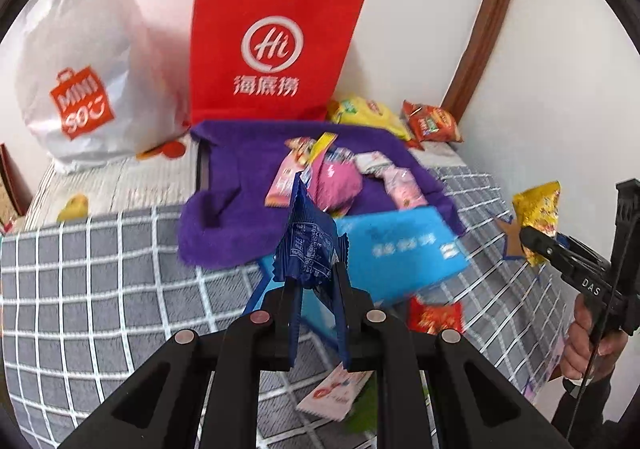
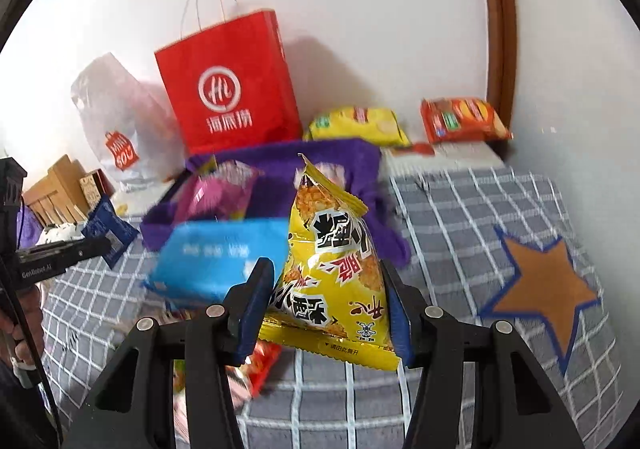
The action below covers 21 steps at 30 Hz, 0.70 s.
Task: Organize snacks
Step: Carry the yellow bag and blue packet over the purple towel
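Left gripper is clamped tight on a dark blue snack packet, which stands up between its 2 fingers, clear of the bed. Right gripper is closed on a yellow snack bag, pads pressing both sides, bag tilted with its printed face toward the camera.

Just ahead of both grippers lies a blue pack, partly resting on the near edge of a purple basket. Inside that basket, straight beyond the left gripper's packet, sits a heap of pink and white snacks, blurred, so I can't count them. Behind the basket a red paper bag stands upright against the wall, with a white plastic bag to its left.

Far right of the left gripper, past the basket, a yellow chip bag and an orange-red packet lie by the wall. Below the left gripper's fingers a small red wrapper and a white-pink packet lie on the grey checked bedspread. To the right of the right gripper, a brown star marks the cover. A hand grips the right tool's handle at the left view's edge.
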Tool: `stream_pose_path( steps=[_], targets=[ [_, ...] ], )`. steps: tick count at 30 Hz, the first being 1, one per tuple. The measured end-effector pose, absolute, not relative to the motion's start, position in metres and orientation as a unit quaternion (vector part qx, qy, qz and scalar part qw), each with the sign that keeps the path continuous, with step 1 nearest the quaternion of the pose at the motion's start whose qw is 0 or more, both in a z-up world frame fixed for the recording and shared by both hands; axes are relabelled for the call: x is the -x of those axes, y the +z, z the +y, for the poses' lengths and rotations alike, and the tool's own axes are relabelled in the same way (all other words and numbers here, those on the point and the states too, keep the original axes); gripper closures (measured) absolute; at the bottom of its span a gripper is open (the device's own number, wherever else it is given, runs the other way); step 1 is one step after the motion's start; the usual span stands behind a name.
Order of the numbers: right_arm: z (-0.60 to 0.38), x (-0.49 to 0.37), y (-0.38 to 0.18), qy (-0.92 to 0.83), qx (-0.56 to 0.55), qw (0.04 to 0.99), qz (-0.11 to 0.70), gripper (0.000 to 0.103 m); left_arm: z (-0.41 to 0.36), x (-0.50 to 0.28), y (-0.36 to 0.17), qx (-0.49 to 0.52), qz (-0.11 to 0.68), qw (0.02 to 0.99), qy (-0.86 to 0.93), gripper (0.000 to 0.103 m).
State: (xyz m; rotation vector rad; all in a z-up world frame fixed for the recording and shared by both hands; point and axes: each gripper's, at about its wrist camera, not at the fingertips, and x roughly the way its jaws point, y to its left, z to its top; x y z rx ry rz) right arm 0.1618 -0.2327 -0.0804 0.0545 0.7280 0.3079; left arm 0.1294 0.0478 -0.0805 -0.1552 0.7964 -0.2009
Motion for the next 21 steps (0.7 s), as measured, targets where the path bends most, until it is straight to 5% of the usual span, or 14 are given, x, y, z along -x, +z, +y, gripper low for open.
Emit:
stream_pose_path(
  steps=[21],
  targets=[
    [-0.17,-0.256,-0.029,0.187,0.007,0.922,0.34,0.05,0.043,-0.208,-0.03,0.079,0.366,0.925,-0.069,0.089]
  ],
)
